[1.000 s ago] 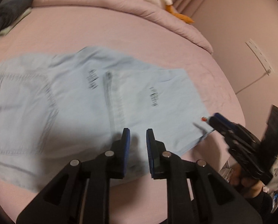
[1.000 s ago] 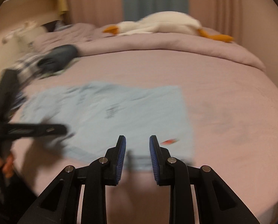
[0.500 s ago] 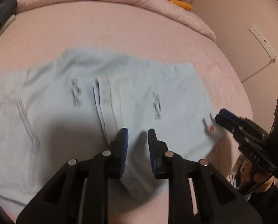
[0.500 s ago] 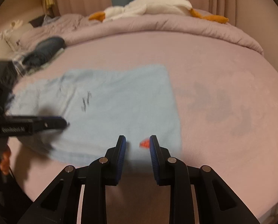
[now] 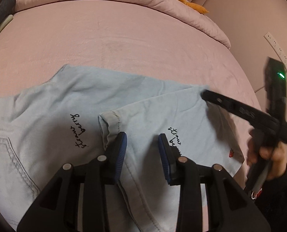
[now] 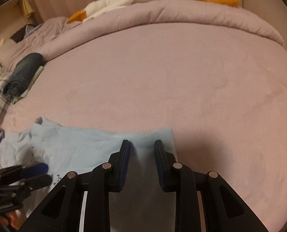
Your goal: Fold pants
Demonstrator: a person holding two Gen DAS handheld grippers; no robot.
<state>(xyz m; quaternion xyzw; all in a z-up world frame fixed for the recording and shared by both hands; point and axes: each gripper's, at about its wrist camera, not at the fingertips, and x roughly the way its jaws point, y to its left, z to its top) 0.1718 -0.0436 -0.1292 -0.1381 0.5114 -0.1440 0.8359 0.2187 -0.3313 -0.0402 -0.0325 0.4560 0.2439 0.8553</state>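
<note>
1. Both tongs have dropped closer to the cloth since the earlier frames; the right tongs (image 6: 141, 150) have shifted from the near strawberry corner to the far corner of the folded-over leg.
2. The pale blue denim pants with black script lettering (image 5: 46, 104) lie flat on the pink bed sheet (image 5: 124, 38), near its front edge, one leg doubled back over the seat.
3. Left tongs (image 5: 142, 145) stand apart over the stitched hem (image 5: 112, 121), gripping nothing; right tongs are also apart, straddling the cloth edge.
4. Risks, as I judge them: pinching only the top layer would leave the lower layer behind; uneven lifts would skew the fold; soft sheet may get caught too.
</note>
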